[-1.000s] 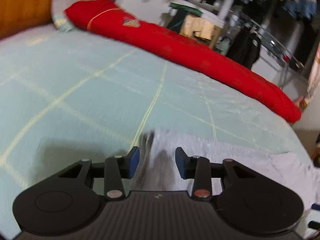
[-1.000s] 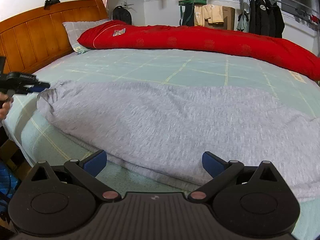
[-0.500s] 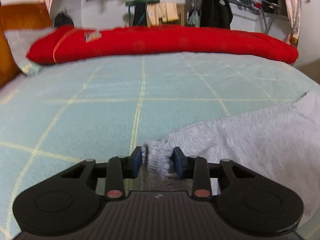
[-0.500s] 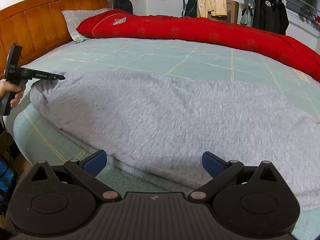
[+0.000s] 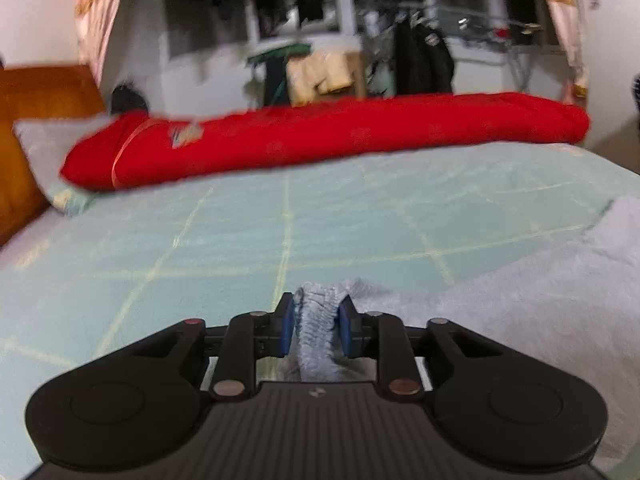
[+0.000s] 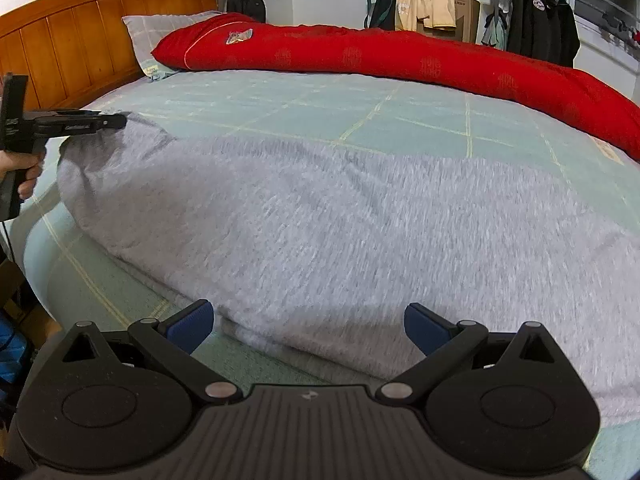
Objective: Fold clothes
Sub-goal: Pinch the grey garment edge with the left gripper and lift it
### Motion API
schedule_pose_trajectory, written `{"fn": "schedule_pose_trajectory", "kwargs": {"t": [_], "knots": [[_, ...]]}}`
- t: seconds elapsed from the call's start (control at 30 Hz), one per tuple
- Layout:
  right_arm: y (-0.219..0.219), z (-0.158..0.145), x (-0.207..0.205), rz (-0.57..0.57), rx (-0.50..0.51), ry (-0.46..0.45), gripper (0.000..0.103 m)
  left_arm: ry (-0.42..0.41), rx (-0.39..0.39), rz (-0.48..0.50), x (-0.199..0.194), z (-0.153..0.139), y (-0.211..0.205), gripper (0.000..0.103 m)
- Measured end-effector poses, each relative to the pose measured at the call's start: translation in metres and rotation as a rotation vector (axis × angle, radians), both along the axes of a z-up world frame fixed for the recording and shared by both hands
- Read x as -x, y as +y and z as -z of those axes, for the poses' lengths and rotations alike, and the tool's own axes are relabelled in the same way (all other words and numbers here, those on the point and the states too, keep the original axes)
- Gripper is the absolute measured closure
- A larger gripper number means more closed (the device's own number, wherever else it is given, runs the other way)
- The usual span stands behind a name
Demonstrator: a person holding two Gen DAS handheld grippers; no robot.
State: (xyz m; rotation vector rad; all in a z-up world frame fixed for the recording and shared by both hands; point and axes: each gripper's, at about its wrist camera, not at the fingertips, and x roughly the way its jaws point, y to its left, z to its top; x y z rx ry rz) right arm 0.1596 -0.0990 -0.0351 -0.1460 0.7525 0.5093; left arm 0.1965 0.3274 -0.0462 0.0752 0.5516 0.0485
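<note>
Since a second ago the left gripper has been closing, now pinching the grey garment corner between its pads; the right gripper hangs open over the near edge. Grasping step; next, the right must clamp that edge just ahead of it.

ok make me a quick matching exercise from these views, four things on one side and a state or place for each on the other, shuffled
Things:
1. left gripper
2. right gripper
3. red quilt
4. grey garment

States or places:
A. rolled up along the far side of the bed
B. jaws wide open, nothing between them
C. spread flat on the green sheet
D. shut on a bunched corner of cloth

Pairs: 1-D, 2-B, 3-A, 4-C
</note>
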Motion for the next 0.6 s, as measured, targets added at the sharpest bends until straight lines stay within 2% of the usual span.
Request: {"fn": "schedule_pose_trajectory", "kwargs": {"t": [0.1, 0.13, 0.17, 0.23, 0.3, 0.37, 0.47, 0.53, 0.6], "knots": [[-0.001, -0.002, 0.002, 0.000, -0.006, -0.005, 0.000, 0.081, 0.084, -0.056, -0.006, 0.010, 0.014, 0.075], [-0.001, -0.003, 0.003, -0.001, -0.008, -0.007, 0.000, 0.084, 0.102, -0.065, -0.002, 0.009, 0.016, 0.073], [-0.002, -0.005, 0.004, -0.005, -0.010, -0.010, 0.000, 0.073, 0.108, -0.068, 0.004, 0.005, 0.018, 0.071], [-0.003, -0.006, 0.004, -0.010, -0.013, -0.015, 0.000, 0.046, 0.090, -0.072, 0.018, -0.005, 0.018, 0.060], [-0.004, -0.008, 0.004, -0.008, -0.024, -0.018, 0.000, 0.009, 0.065, -0.074, 0.032, -0.019, 0.016, 0.055], [-0.004, -0.009, 0.005, -0.009, -0.040, -0.019, 0.000, -0.025, 0.057, -0.042, 0.047, -0.033, 0.008, 0.051], [-0.003, -0.010, 0.006, -0.017, -0.064, -0.016, 0.000, -0.029, 0.103, 0.056, 0.060, -0.039, -0.010, 0.046], [-0.002, -0.010, 0.006, -0.020, -0.073, -0.012, 0.000, 0.011, 0.147, 0.104, 0.065, -0.033, -0.021, 0.045], [-0.002, -0.009, 0.006, -0.014, -0.076, -0.005, 0.000, 0.080, 0.144, 0.121, 0.062, -0.016, -0.030, 0.042]]}}
